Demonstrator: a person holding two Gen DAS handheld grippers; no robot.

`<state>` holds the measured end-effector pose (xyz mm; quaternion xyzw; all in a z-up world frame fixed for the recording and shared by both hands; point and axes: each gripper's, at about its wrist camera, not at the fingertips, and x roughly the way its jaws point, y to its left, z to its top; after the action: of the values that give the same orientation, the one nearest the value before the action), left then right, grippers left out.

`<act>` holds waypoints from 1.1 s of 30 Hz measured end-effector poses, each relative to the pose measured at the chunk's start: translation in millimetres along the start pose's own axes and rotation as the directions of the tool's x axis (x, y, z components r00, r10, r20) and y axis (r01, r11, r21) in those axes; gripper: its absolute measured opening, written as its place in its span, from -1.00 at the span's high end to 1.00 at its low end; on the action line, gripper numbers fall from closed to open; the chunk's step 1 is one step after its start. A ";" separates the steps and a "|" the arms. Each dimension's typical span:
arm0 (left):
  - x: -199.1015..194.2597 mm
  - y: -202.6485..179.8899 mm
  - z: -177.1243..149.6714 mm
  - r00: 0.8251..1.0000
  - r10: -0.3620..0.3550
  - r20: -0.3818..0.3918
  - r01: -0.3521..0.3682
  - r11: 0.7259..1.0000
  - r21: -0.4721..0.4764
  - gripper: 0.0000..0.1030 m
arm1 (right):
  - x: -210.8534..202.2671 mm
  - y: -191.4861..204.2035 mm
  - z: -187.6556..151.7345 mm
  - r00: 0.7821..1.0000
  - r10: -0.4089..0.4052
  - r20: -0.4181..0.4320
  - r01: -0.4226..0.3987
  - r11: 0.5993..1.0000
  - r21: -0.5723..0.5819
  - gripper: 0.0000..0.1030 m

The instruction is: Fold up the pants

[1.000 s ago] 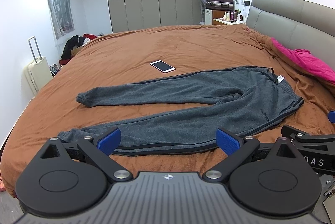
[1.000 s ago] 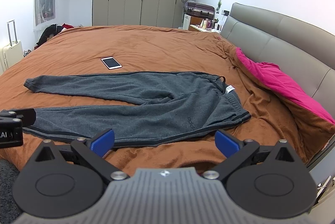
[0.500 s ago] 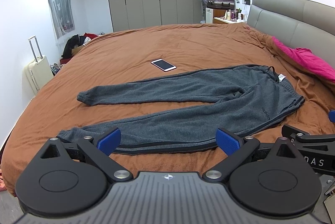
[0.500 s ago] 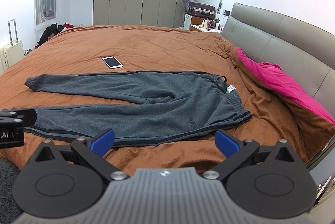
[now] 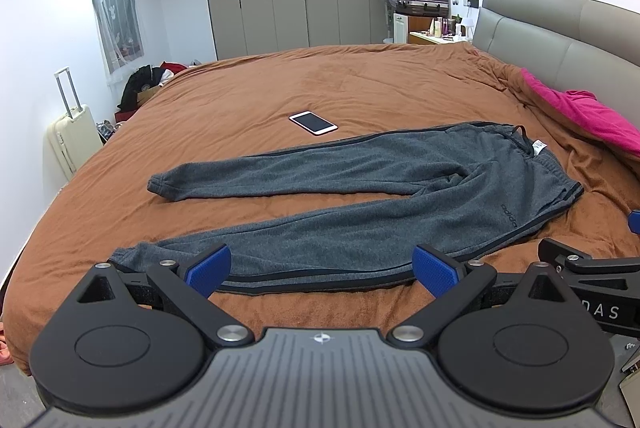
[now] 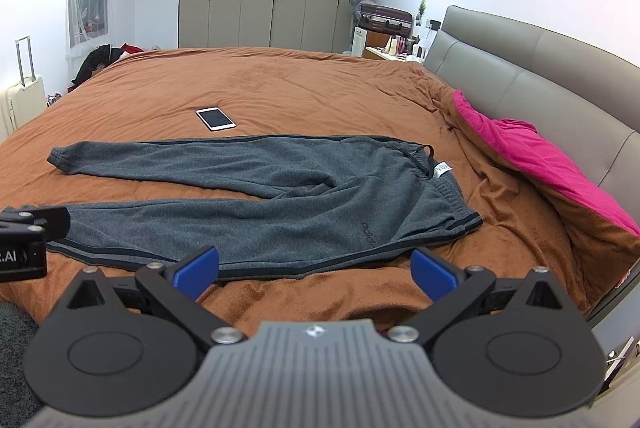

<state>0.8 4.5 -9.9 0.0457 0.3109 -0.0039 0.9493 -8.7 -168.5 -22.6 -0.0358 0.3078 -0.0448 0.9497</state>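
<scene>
Dark grey track pants (image 5: 360, 200) lie flat on the brown bedspread (image 5: 340, 88), legs spread to the left, waistband to the right. They also show in the right wrist view (image 6: 280, 200). My left gripper (image 5: 322, 270) is open and empty, held above the near edge of the lower leg. My right gripper (image 6: 316, 270) is open and empty, held above the near edge of the pants by the hip. Part of the right gripper shows at the right of the left wrist view (image 5: 592, 280).
A white phone (image 5: 313, 123) lies on the bedspread beyond the pants. A pink blanket (image 6: 540, 156) is bunched against the grey headboard (image 6: 540, 60) at the right. A cream suitcase (image 5: 72, 136) stands on the floor at the left.
Both grippers have crept slightly towards the pants; the view shifts only a little. The pants have not moved and both grippers stay open.
</scene>
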 end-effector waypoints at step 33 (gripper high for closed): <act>3.7 6.2 -0.8 0.999 -0.042 -0.011 0.042 0.999 -0.018 -1.00 | 0.9 1.7 -2.2 1.000 0.002 0.024 -0.002 1.000 -0.002 -0.91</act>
<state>3.5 10.8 -12.2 0.0305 0.3173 -0.0206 0.9476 -9.2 -167.0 -25.0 -0.0370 0.2964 -0.0430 0.9534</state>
